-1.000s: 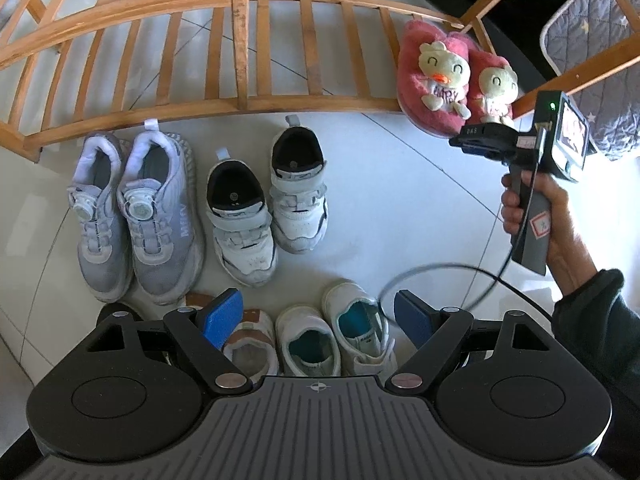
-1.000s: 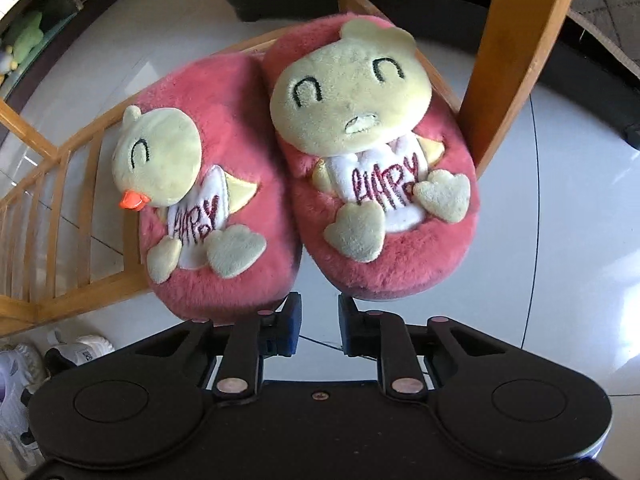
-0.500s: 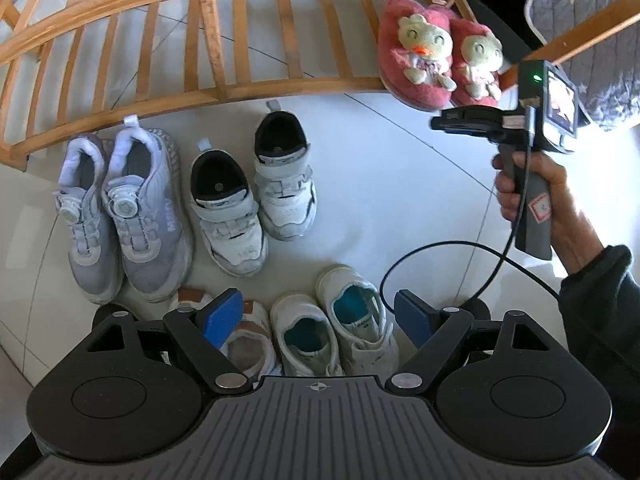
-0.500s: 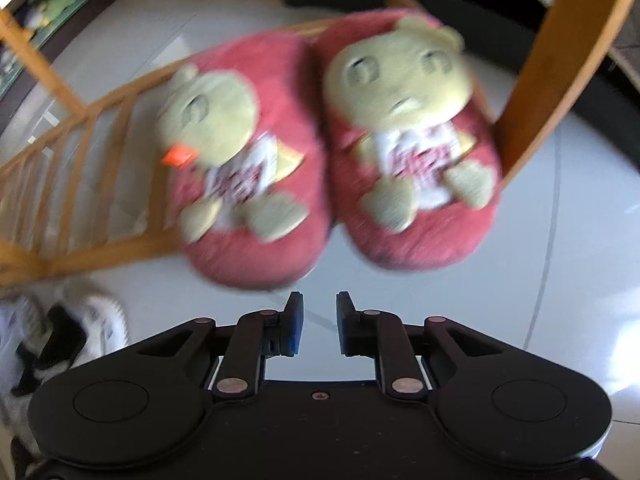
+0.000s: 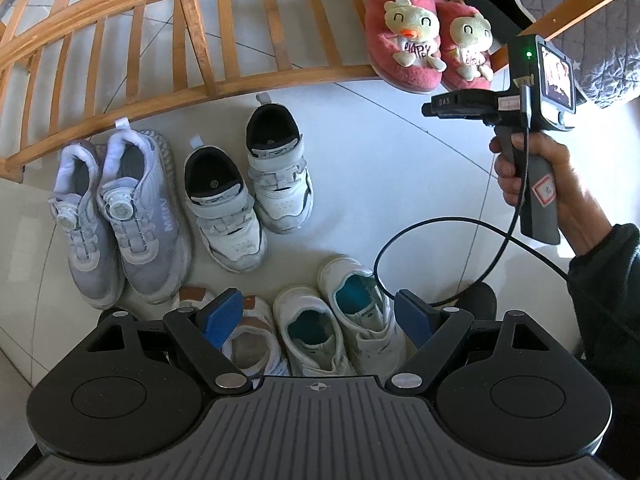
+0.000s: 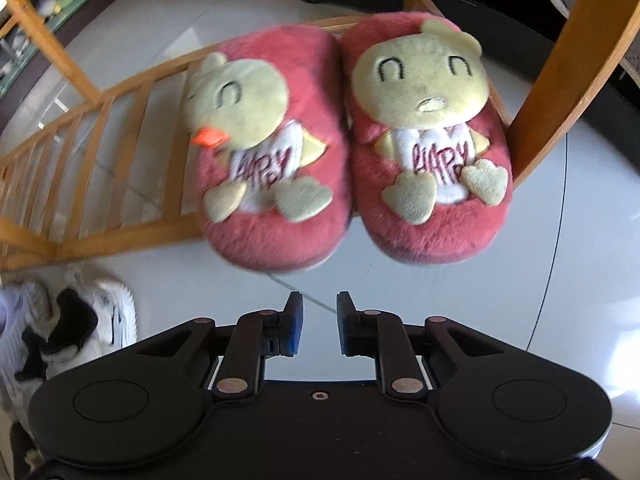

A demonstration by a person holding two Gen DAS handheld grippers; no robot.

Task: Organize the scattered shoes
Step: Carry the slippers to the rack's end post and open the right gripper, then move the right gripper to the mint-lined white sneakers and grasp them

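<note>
- While I hold both claws over the pale floor (image 5: 400, 160), my left gripper (image 5: 318, 320) points down w/ its blue pads spread wide, nothing between them.
- My right gripper (image 6: 319, 326) is nearly pressed together, only a narrow gap btwn the pads, pinching nothing; it sits just short of the slipper toes.
- Landmark = wooden railing (image 5: 248, 80), lying across the floor.
- Pink slippers (image 5: 428, 56), plush w/ yellow duck & bear figures, side by side at the railing's right end, backs resting up on the rail, toes towards me; in the right wrist view they (image 6: 348, 140) touch each other.
- Grey sneakers (image 5: 120, 216), a pair, touching, just in front of the railing's left part, heels towards it.
- White strap sneakers (image 5: 252, 192), a pair, just right of the grey ones, also heels to the railing, one set a bit further fwd.
- White shoes w/ teal lining (image 5: 340, 320), a pair, farther from the railing, under my left claw.
- Brown-trimmed shoe (image 5: 248, 340) beside them, partly hidden by my left pad.
- My right hand (image 5: 532, 176) grips the handle, right of the slippers; cable (image 5: 400, 240) loops from it.
</note>
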